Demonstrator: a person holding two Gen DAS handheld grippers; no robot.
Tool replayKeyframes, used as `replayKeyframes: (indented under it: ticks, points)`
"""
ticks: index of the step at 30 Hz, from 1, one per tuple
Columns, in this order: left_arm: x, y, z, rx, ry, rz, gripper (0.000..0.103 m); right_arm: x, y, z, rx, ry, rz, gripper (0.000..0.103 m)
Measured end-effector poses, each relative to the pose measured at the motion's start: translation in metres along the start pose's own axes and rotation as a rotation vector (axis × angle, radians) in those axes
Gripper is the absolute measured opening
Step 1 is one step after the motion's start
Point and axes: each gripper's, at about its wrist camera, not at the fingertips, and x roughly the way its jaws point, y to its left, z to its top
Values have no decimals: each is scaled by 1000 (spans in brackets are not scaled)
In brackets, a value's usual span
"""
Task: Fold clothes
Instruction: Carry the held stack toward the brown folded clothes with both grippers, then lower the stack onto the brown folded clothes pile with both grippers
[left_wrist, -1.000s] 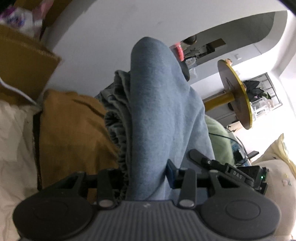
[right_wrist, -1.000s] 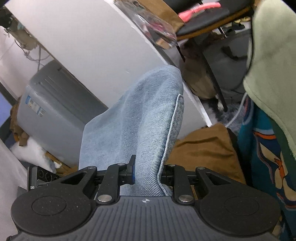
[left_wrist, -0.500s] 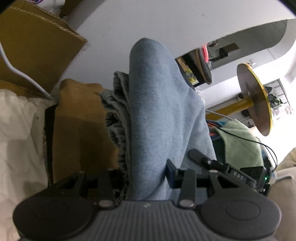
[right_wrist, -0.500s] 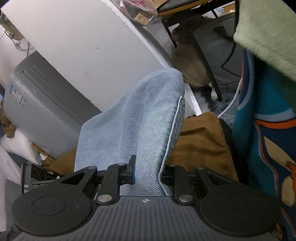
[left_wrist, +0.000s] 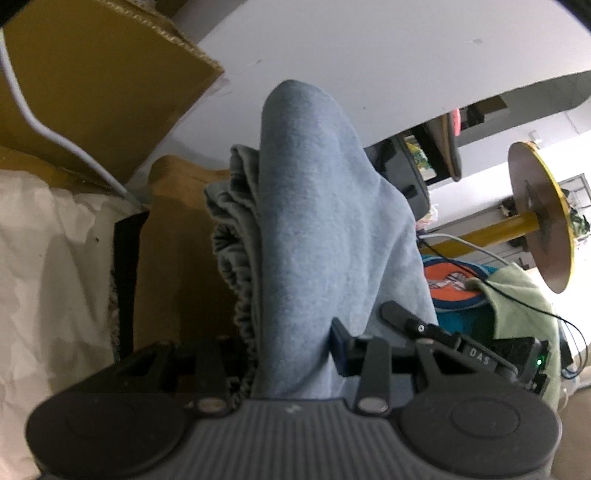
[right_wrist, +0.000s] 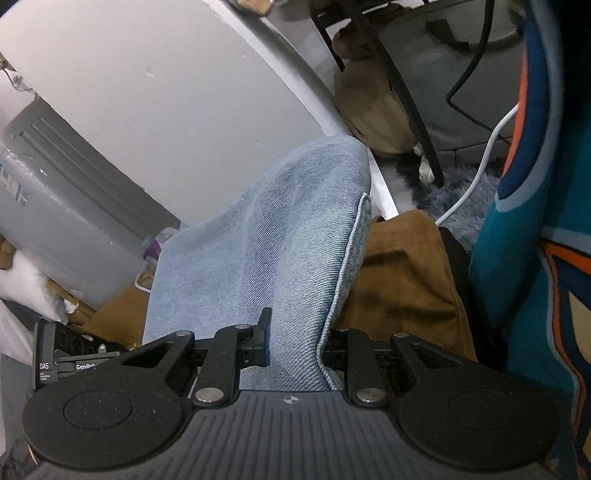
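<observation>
Both grippers have sunk since a second ago, the mustard-brown cloth (right_wrist: 402, 273) looming larger at three o'clock. Left gripper (left_wrist: 291, 354) jaws clamp the pale-blue denim garment (left_wrist: 317, 229) by its gathered waistband; right gripper (right_wrist: 295, 343) jaws clamp its stitched hem (right_wrist: 343, 266).

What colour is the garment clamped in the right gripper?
Light blue denim, with a stitched hem edge; it shows best in the right wrist view.
</observation>
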Motion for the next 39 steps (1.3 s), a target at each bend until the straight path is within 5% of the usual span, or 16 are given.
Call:
replayKeyframes:
  ticks: [8,14,21,30,39]
  points:
    - [22,16,-2,-33,27,42,42,26,-16,-7,-3,42,-81,21]
    - [17,5,5,-19,17,31,42,14,-15,-1,11,15,-60,21]
    - [-5,19,13,-3,27,196,50,40,-17,-9,-6,38,-72,21]
    - [-59,-29,40,139,-38,238,51,45,-15,-6,-34,41,-70,21]
    - [7,-47,22,307,40,351,43,61,-7,4,-86,78,-87,24]
